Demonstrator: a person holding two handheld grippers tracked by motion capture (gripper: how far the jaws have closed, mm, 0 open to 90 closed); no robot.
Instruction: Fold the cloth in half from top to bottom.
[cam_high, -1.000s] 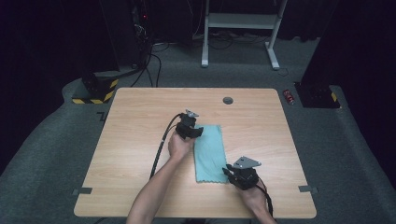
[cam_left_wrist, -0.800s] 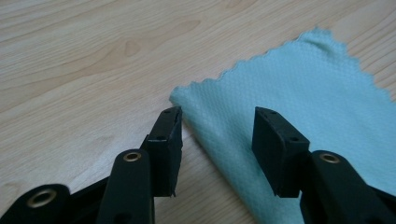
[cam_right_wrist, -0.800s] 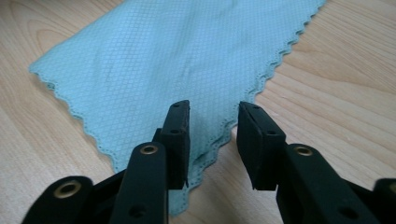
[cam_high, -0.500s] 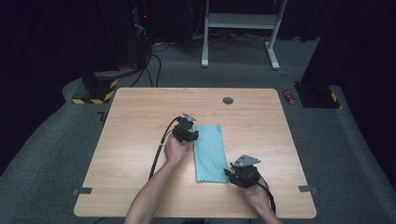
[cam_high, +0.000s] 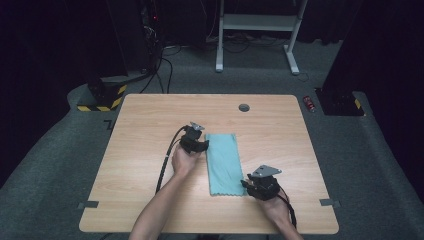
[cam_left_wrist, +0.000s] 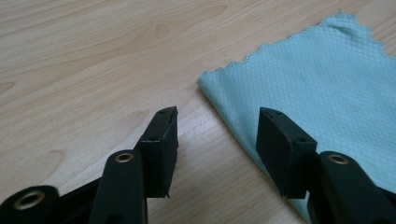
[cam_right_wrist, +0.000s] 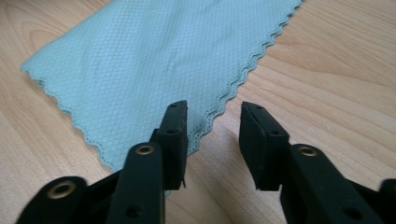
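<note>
A teal cloth (cam_high: 223, 162) lies folded into a long strip in the middle of the wooden table (cam_high: 150, 115). My left gripper (cam_high: 201, 145) rests low at the strip's far left corner. In the left gripper view its jaws (cam_left_wrist: 218, 119) stand open and have just been opening; the cloth (cam_left_wrist: 317, 79) edge runs between them, unpinched. My right gripper (cam_high: 248, 186) sits at the strip's near right corner. Its jaws (cam_right_wrist: 213, 112) are open and have just been closing a little, with the scalloped edge of the cloth (cam_right_wrist: 154, 56) lying between them on the wood.
A round grommet hole (cam_high: 244, 107) sits near the table's far edge. Bare wood lies to either side of the cloth. Beyond the table are a white frame (cam_high: 257, 22), cables on the carpet and a small red object (cam_high: 310, 103).
The left gripper has edged slightly toward the person along the cloth's left side. The right gripper has stayed at the near right corner. The cloth lies as before.
</note>
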